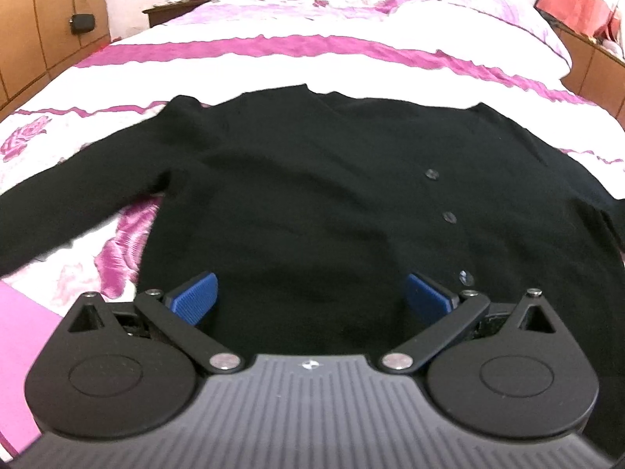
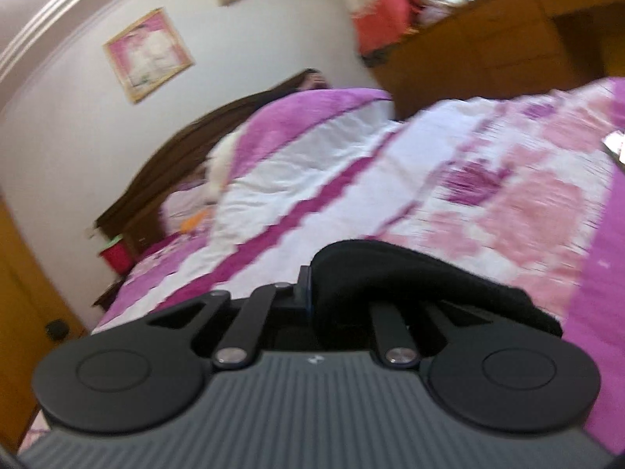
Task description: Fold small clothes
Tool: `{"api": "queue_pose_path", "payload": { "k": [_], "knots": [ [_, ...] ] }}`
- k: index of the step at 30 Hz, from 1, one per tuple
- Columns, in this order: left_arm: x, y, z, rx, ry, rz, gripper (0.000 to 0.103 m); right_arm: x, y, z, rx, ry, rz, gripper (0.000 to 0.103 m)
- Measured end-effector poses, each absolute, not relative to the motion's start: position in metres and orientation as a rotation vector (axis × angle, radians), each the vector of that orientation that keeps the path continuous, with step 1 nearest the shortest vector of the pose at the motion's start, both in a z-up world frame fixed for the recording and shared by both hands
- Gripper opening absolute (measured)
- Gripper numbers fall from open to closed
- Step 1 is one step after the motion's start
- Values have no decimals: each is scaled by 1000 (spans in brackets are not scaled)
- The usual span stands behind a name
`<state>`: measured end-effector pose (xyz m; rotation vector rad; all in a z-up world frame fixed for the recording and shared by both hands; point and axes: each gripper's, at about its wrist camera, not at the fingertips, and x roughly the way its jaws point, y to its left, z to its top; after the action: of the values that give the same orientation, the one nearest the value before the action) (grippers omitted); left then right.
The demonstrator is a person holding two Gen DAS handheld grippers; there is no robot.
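- Clearly, the black cardigan [image 1: 312, 203] lies spread flat on the bed [image 1: 273, 66], front up, collar at the far side, hem at the near side, with its left sleeve [image 1: 78, 199] stretched out toward the near left.
- It looks like soft, light knit: limp, likely to sag and drag rather than hold a crease, and matte enough not to slip.
- The small buttons [image 1: 449, 217] run down its right half; best not to pinch them.
- The left gripper [image 1: 310, 299] hovers over the near hem, fingers [image 1: 195, 299] spread wide and holding nothing.
- The right gripper [image 2: 312, 293] has its fingers clenched on a fold of black cloth [image 2: 390, 269], probably a sleeve or side edge; which one is unclear.
- Edges, cuffs and shoulder seams seem the sensible places to pinch.
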<state>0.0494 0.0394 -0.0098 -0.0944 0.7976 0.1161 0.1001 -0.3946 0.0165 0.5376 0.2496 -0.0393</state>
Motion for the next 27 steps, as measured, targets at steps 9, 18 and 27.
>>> {"api": "queue_pose_path", "payload": {
  "k": [9, 18, 27],
  "knots": [
    [46, 61, -3, -102, 760, 155, 103, 120, -290, 52, 355, 234, 200, 12],
    [42, 80, -3, -124, 752, 204, 103, 142, -195, 6, 199, 471, 388, 12],
    [43, 82, -4, -133, 748, 201, 103, 139, -160, -42, 101, 650, 470, 38]
  ]
}}
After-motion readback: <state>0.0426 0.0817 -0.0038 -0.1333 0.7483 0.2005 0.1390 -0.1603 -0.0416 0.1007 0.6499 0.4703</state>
